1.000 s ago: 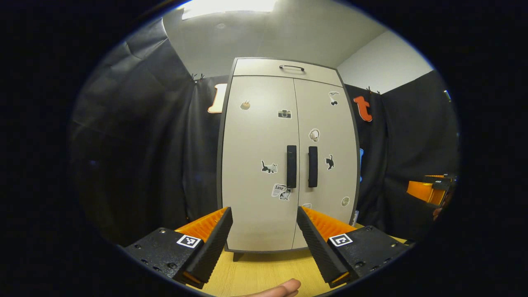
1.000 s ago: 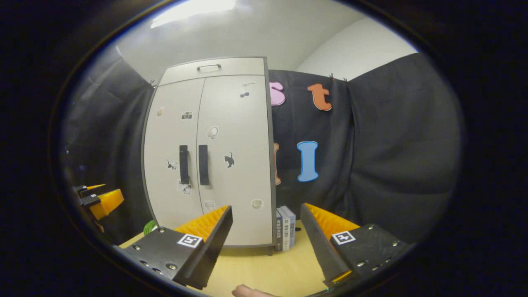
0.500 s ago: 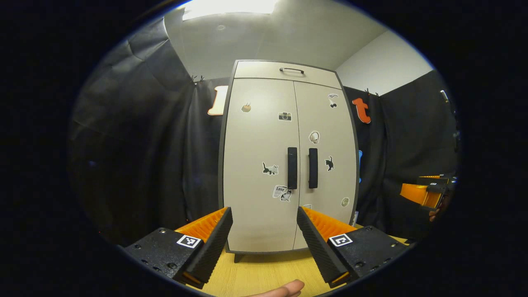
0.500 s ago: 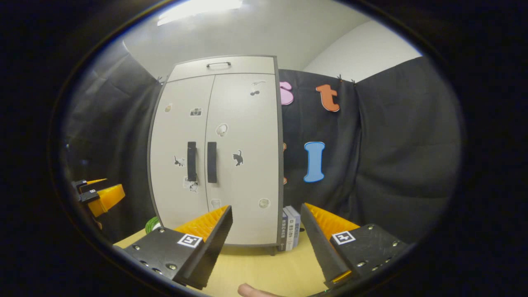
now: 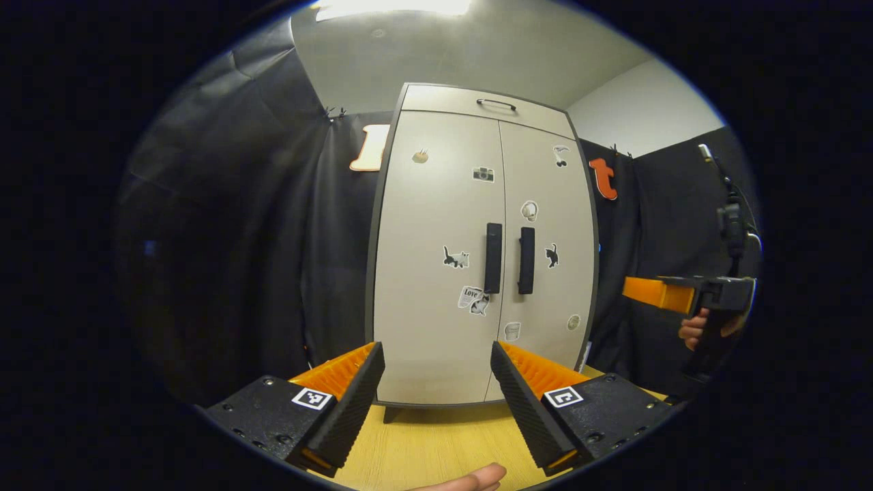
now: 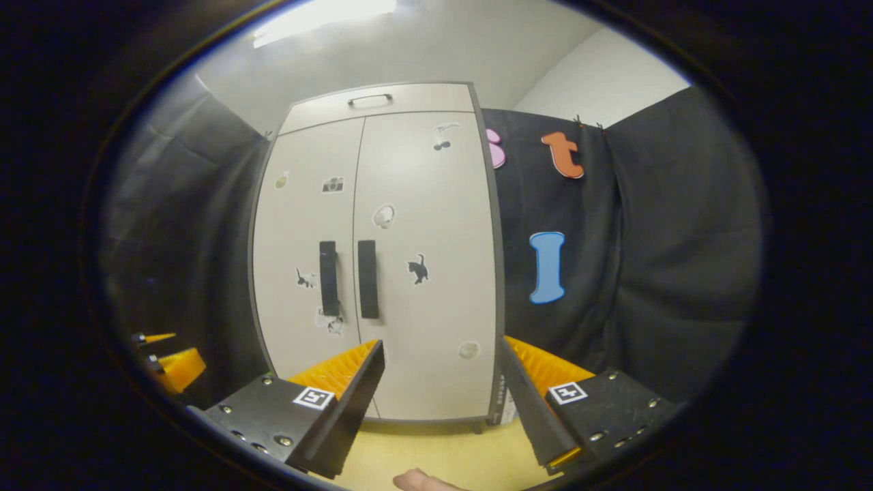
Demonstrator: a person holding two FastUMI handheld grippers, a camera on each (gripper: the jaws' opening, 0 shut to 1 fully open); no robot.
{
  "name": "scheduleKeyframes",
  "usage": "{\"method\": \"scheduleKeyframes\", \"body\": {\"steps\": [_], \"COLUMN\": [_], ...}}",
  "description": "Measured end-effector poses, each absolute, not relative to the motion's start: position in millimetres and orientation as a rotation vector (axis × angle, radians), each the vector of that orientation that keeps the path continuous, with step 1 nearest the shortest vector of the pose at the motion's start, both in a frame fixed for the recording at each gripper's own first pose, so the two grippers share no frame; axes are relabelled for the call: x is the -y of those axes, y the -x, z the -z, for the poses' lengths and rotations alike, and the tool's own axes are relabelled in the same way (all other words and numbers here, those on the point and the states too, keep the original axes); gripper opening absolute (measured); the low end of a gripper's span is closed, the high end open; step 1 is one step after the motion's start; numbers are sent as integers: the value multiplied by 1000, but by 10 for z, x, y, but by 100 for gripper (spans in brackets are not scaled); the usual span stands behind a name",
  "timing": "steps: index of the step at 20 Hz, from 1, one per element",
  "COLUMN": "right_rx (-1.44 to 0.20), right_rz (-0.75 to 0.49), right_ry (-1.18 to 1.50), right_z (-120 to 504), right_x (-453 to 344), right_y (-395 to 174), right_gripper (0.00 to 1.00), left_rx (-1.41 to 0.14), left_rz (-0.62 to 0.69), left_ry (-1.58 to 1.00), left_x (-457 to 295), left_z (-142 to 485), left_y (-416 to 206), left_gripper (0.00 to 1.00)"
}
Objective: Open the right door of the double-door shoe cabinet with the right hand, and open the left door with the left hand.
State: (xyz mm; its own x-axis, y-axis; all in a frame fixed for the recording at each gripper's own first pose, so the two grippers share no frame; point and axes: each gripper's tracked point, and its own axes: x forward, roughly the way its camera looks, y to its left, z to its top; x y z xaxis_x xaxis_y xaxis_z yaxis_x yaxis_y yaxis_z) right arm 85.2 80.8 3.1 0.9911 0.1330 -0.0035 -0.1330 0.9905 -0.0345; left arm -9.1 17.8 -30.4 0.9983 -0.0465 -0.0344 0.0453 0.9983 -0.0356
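**Both doors shut, both hand-held grippers wide apart**

The shoe cabinet point(image 5: 477, 273) stands on the table point(image 5: 436, 450) against the black cloth, its left door point(image 5: 436, 273) and right door point(image 5: 549, 259) closed. The handles point(image 6: 348, 278) sit side by side at the centre seam. Stickers point(image 5: 455, 257) dot both doors. The left hand-held gripper point(image 5: 436, 354) and right hand-held gripper point(image 6: 440, 351) hover spread wide, holding nothing, short of the cabinet. Books point(image 6: 503, 407) stand just beside its right foot.

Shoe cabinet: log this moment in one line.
shoe cabinet: both doors shut | left hand-held gripper: open, clear | right hand-held gripper: open, clear | handles: untouched
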Motion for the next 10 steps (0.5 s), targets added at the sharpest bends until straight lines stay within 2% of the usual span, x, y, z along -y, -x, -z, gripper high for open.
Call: {"method": "scheduleKeyframes", "body": {"steps": [3,4,10], "right_rx": [15,11,23], "right_rz": [-150,-155,-249], "right_ry": [37,42,41], "right_z": [-134,-144,-203], "right_x": [-1066,-1160,-1782], "right_y": [-1323,-1495,-2257], "right_gripper": [94,98,99], "left_rx": [-28,-32,-54], "left_rz": [16,19,30], "left_ry": [12,20,38], "left_x": [-323,-335,-564], "left_z": [343,368,560], "left_y": [119,134,236], "left_gripper": [97,97,98]}}
